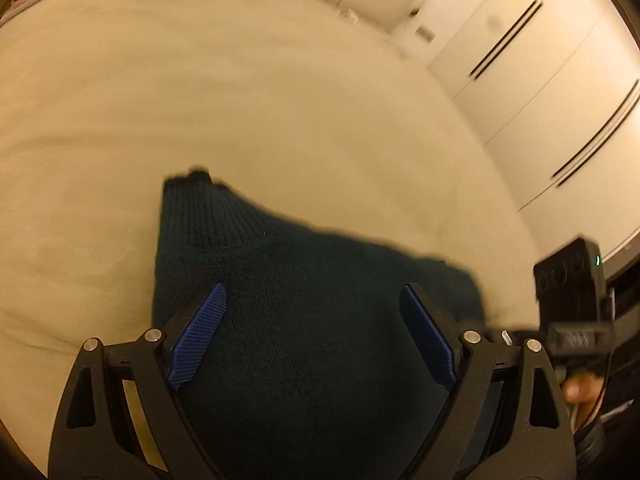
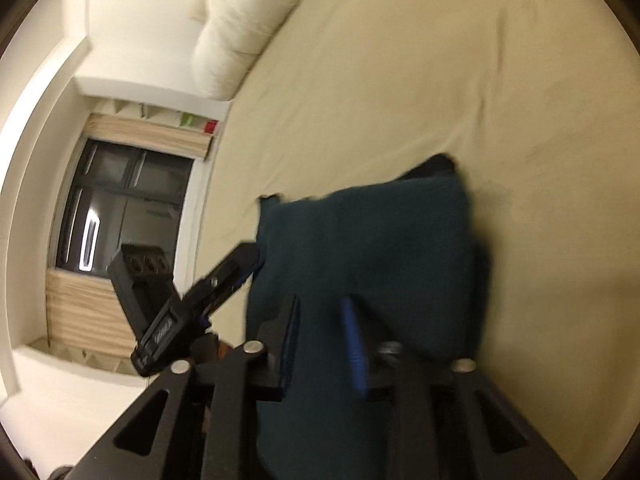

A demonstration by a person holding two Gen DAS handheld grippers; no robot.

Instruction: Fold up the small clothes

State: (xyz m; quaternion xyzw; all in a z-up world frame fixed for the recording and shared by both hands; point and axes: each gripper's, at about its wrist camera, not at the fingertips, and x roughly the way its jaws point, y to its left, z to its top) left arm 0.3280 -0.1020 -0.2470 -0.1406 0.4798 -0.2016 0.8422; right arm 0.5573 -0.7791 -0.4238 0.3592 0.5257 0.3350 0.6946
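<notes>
Right hand-held gripper (image 2: 320, 324) (label unreadable) on sock (image 2: 360, 248)

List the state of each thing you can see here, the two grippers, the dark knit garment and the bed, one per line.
left gripper: jaws wide open over the garment, pads not pressing it.
right gripper: blurred; jaws shut on the garment's near edge.
dark teal knit garment: lying on the bed, ribbed part pointing away.
bed: cream sheet, lightly wrinkled.
pillows: piled at the far end.
</notes>
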